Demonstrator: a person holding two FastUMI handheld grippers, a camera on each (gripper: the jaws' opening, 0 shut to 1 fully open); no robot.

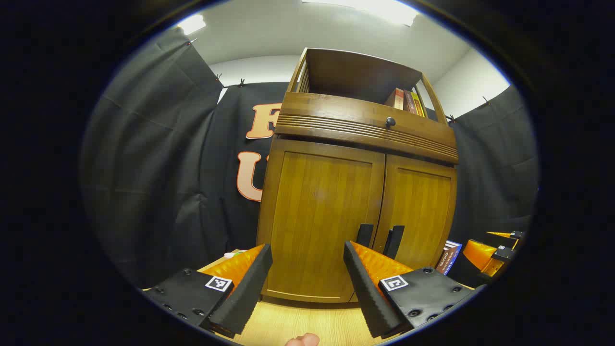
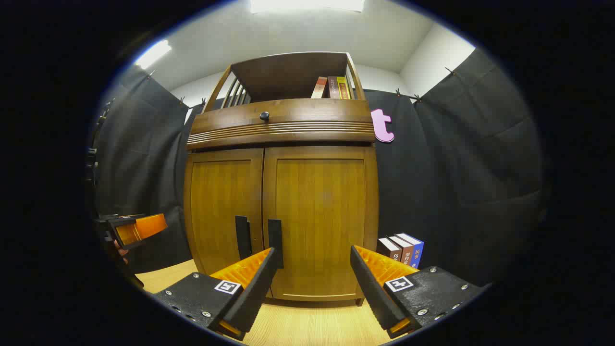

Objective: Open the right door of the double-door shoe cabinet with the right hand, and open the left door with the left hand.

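Right gripper view, cabinet: we see the brown wooden double-door shoe cabinet (image 2: pixel 281 202) standing upright on the pale wooden bench (image 2: pixel 307 327), backed against the black cloth wall, both doors shut and flush.
Right door: the right wooden door panel (image 2: pixel 319 211) carries a flat black upright handle (image 2: pixel 275 240) just beside the centre seam; we judge the handles sit there so each door swings outward from the middle.
Left door: the left wooden door panel (image 2: pixel 223 211) has its own black upright handle (image 2: pixel 241 237) beside the seam, close to its twin but apart from it.
Right hand-held gripper: the right hand-held gripper (image 2: pixel 312 269) has its fingers spread wide with nothing between them, facing the right door; its left finger overlaps the handle in the picture, though we cannot tell whether it touches. We read this as lining up for the pull.
Left hand-held gripper: in the left gripper view the left hand-held gripper (image 1: pixel 307 264) is likewise spread and empty, aimed at the left door panel (image 1: pixel 319 216), with the handles (image 1: pixel 364 234) just off its right finger. We think it waits farther out so the right door can go first.
Above the doors: a ribbed wooden drawer front with a round black knob (image 2: pixel 264 116), and an open shelf holding a few upright books (image 2: pixel 331 87).
Beside the cabinet: three upright books (image 2: pixel 401 250) stand on the bench at the cabinet's right, clear of the door's likely swing, we judge.
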